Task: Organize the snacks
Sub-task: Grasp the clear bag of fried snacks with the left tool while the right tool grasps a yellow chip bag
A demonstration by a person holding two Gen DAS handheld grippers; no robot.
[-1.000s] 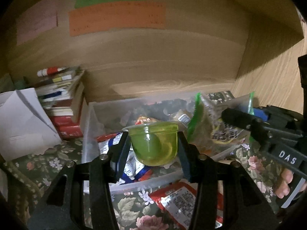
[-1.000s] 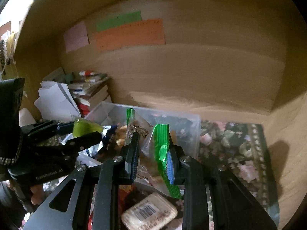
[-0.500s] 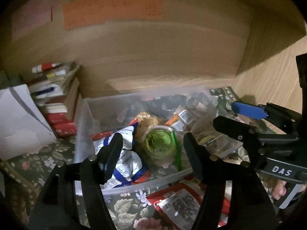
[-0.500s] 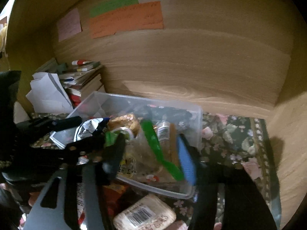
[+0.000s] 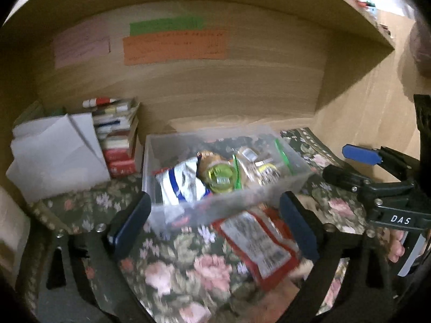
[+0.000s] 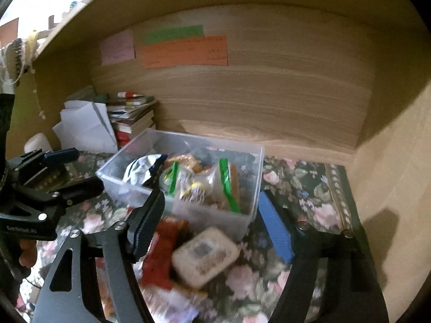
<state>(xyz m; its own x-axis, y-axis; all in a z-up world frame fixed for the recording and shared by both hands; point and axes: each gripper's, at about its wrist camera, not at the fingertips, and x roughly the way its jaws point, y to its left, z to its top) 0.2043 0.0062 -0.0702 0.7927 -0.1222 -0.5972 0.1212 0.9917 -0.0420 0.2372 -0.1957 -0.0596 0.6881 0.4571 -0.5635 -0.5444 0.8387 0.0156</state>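
A clear plastic bin [image 5: 229, 204] [image 6: 118, 185] stands on the floral cloth and holds several snacks. In it lie a green jelly cup [image 5: 219, 175], a white and blue foil bag [image 5: 183, 185] [image 6: 142, 168] and a clear bag with green seals [image 5: 258, 165] [image 6: 204, 183]. My left gripper [image 5: 212, 223] is open and empty, drawn back in front of the bin. My right gripper [image 6: 210, 226] is open and empty too, just short of the bin's near wall. A red packet [image 5: 258, 242] and a pale wrapped snack [image 6: 206, 257] lie on the cloth near the grippers.
A stack of books [image 5: 118, 140] [image 6: 134, 118] and white folded paper [image 5: 56, 153] [image 6: 86, 129] stand left of the bin. Wooden walls close the back and the right side. Coloured paper notes [image 5: 175, 47] are stuck on the back wall. More red wrappers [image 6: 159, 255] lie by the pale snack.
My left gripper opened and let the green jelly cup drop into the bin. My right gripper opened and released the green-sealed bag into the bin. Both grippers then drew back.
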